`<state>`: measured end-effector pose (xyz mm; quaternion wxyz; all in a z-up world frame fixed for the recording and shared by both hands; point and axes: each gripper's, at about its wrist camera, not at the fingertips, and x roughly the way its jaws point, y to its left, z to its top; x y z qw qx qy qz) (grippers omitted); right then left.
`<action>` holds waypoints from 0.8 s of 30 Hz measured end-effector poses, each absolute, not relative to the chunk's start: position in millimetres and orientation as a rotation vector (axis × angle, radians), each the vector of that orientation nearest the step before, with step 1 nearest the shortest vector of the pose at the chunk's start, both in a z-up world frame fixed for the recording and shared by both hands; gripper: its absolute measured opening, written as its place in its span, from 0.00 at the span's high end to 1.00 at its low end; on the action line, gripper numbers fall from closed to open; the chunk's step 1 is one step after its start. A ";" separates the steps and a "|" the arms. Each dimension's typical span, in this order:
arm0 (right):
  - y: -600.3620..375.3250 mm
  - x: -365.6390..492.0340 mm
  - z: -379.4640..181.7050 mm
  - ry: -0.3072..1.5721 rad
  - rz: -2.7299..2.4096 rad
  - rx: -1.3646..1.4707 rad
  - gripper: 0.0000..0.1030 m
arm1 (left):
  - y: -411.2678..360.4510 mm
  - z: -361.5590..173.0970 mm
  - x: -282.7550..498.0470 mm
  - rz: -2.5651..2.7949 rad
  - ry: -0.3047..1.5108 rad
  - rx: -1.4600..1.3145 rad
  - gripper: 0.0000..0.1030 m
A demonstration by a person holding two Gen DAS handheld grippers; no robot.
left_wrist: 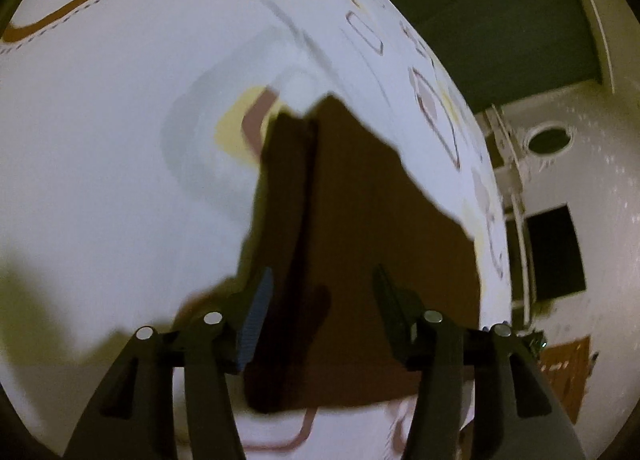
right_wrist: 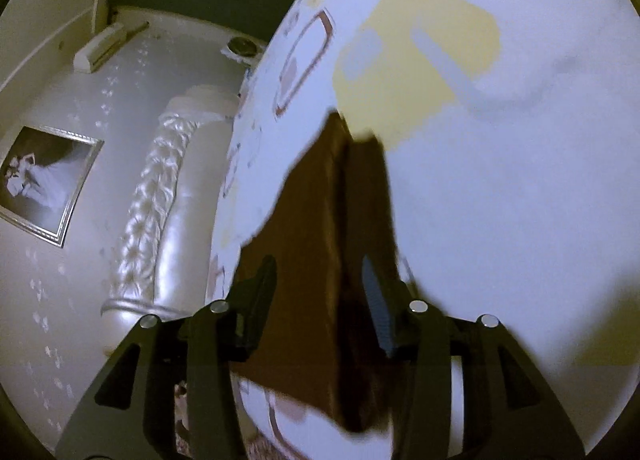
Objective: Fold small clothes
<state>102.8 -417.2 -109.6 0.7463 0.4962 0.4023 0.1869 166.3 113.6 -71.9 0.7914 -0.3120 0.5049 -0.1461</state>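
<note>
Both views smeared by motion blur, so weave, seams and edges of the brown garment (left_wrist: 360,219) impossible to read; only a dark brown, folded shape with one thicker, darker band running toward 12 o'clock. Near end of the garment cut off behind the finger bases in each view, lower edge lost at 6 o'clock. Garment lying flat on a white bedspread (left_wrist: 100,179) printed with yellow, tan and brown rounded outlines. In the left wrist view, left gripper (left_wrist: 322,310) released, jaws apart, blue ribbed pad at 9 o'clock of the dark band and the black finger at 3 o'clock, cloth visible between them but pressed by neither. In the right wrist view, the same garment (right_wrist: 304,260) centred, right gripper (right_wrist: 320,300) likewise let go, jaws standing apart, pads to either side of the fold and clear of it. Whether either fingertip brushes the fabric: cannot tell through the blur. Bedspread (right_wrist: 500,219) filling everything from 12 to 5 o'clock there, a yellow patch just past the garment's far tip. Toward 9 o'clock of the right wrist view, a tufted pearl-white headboard (right_wrist: 160,199) and a framed picture (right_wrist: 48,183) on a patterned wall, its content too small to make out. Toward 3 o'clock of the left wrist view, a pale wall with a dark rectangle (left_wrist: 554,252) and a round dark opening (left_wrist: 549,139), nature unclear. Black corners of the fisheye cutting off all four edges.
</note>
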 end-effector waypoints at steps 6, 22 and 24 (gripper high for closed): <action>-400.0 59.0 -123.4 0.968 0.423 1.061 0.57 | 109.6 -77.3 127.6 -0.275 1.091 -0.641 0.48; -374.2 53.9 -136.4 0.954 0.473 1.078 0.58 | 110.1 -108.1 117.9 -0.303 1.126 -0.997 0.37; -374.4 54.3 -136.7 0.962 0.471 1.073 0.63 | 108.2 -108.1 117.1 -0.295 1.126 -0.998 0.40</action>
